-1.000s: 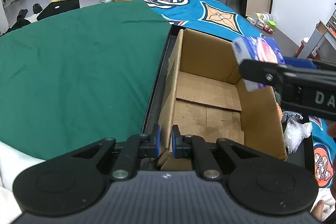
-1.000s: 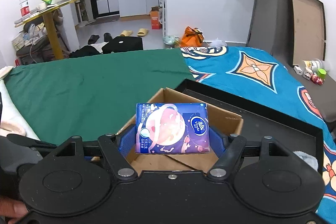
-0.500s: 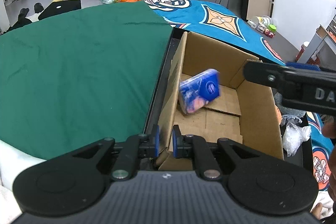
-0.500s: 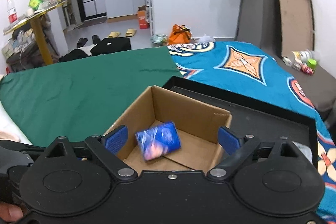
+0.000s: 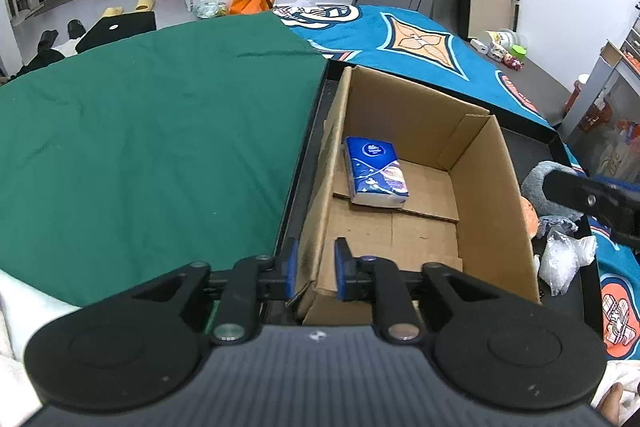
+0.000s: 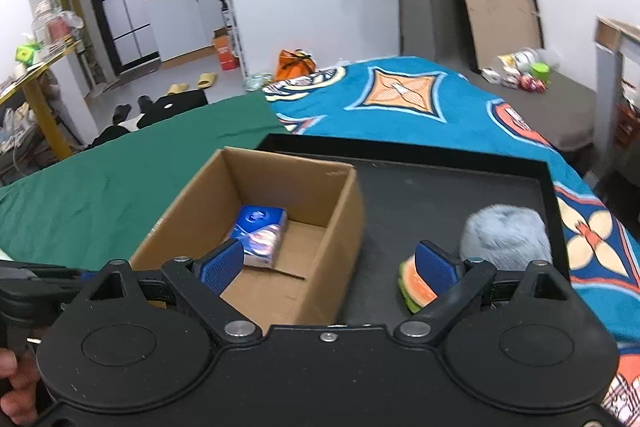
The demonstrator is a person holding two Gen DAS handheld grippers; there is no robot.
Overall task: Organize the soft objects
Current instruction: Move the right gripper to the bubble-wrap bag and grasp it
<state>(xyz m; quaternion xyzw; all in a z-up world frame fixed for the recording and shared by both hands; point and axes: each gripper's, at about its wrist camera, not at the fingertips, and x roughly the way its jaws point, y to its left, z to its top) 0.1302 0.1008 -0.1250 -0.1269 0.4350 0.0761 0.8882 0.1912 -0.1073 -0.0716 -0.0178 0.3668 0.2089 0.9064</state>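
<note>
Tissue pack (image 5: 376,173) is lying flat on the floor of the cardboard box (image 5: 492,187), centre frame in the left wrist view, tight to the left wall. 1 item sorted.

Left gripper (image 5: 316,269) straddles the box's near-left corner; its jaws have just been opening, and the pads now show a gap each side of the cardboard, so it is loosened, not clamping.

Right gripper (image 6: 330,265) is spread wide, empty, jaws have just been opening. Lower right of its view: grey plush (image 6: 506,239) and watermelon-slice toy (image 6: 416,285) on the black tray (image 6: 440,187), touching.

Risks:
- box is unpinned, so the next drop or a bump could skid it
- plush and slice touch, so a grab may drag both
- crinkled plastic bag (image 5: 564,261) by the box may snag
</note>
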